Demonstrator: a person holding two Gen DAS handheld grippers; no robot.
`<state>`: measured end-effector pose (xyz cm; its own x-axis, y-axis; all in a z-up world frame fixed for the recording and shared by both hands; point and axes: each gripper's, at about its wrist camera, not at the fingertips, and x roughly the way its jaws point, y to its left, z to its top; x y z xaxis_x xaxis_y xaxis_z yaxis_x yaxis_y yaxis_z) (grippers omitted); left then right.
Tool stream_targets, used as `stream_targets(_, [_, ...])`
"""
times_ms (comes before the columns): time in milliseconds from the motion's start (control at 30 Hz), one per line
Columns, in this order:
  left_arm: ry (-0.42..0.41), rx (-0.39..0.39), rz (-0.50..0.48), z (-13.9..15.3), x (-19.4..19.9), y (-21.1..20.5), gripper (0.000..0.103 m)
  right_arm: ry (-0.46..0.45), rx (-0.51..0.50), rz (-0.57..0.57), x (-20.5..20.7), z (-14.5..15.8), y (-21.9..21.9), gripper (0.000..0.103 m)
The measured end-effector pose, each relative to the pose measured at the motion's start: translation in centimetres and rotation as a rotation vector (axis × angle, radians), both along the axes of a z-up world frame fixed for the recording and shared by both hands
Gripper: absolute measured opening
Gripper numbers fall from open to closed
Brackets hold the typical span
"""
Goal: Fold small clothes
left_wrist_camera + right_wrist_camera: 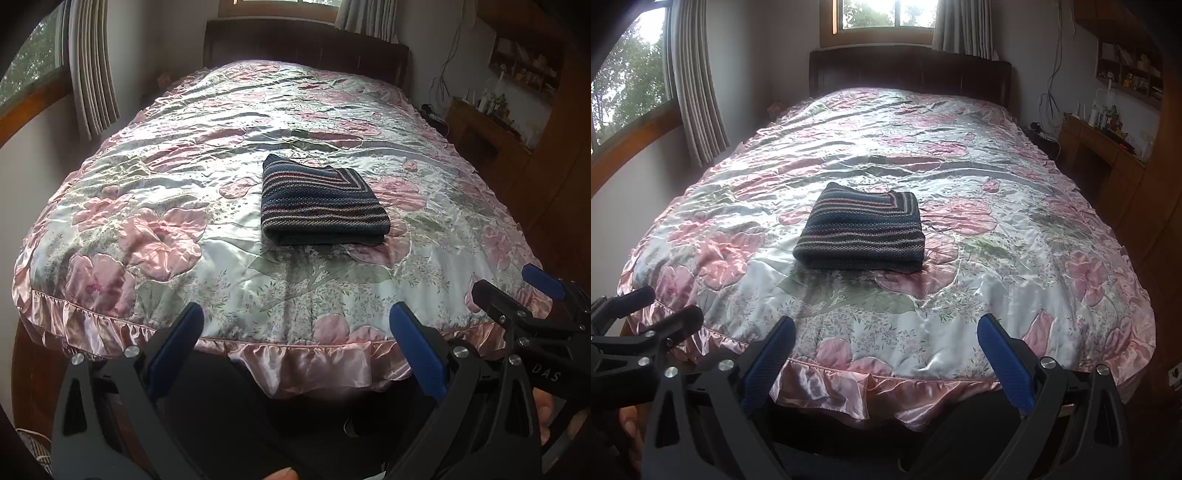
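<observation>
- Both grippers, left (pixel 295 343) and right (pixel 886 343), hovered spread and empty at the foot of the bed (pixel 979 306).
- The knit (pixel 322 201) lay folded mid-bed, at 12 o'clock from the left gripper and 11 o'clock from the right.
- Its long axis ran 9-to-3; neither gripper looked clearly nearer.

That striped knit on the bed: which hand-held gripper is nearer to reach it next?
Neither clearly. The folded striped knit lies mid-bed; the left hand-held gripper and the right hand-held gripper both hang open at the bed's foot. In the right view it sits slightly left of centre, so perhaps left.
</observation>
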<state>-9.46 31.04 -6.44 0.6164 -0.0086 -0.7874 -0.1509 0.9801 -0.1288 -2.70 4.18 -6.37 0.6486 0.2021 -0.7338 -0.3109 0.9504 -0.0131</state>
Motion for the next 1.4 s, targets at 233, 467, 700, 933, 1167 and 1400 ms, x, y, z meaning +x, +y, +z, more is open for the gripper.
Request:
stream_targets(233, [0.013,-0.001,0.016,-0.1,0.8,0.7,0.1,0.011,-0.02,0.005,0.9,-0.3,0.5,0.099])
stream_targets(467, [0.011,0.004,0.006,0.2,1.2,0.5,0.1,-0.009,-0.025,0.0,1.0,0.2,0.6,0.099])
stream_targets(700, [-0.004,0.008,-0.001,0.9,1.0,0.1,0.1,-0.011,-0.029,0.0,1.0,0.5,0.5,0.099])
stream_targets(933, [-0.01,0.013,-0.008,1.1,0.5,-0.3,0.1,-0.031,-0.027,-0.005,0.1,0.9,0.4,0.099])
stream_targets(1167, [-0.013,0.01,-0.016,1.1,-0.2,-0.7,0.1,-0.04,-0.029,-0.011,-0.5,0.9,0.2,0.099])
stream_targets(1400, [-0.013,0.01,-0.017,1.0,-0.4,-0.7,0.1,-0.039,-0.027,-0.009,-0.7,0.9,0.1,0.099])
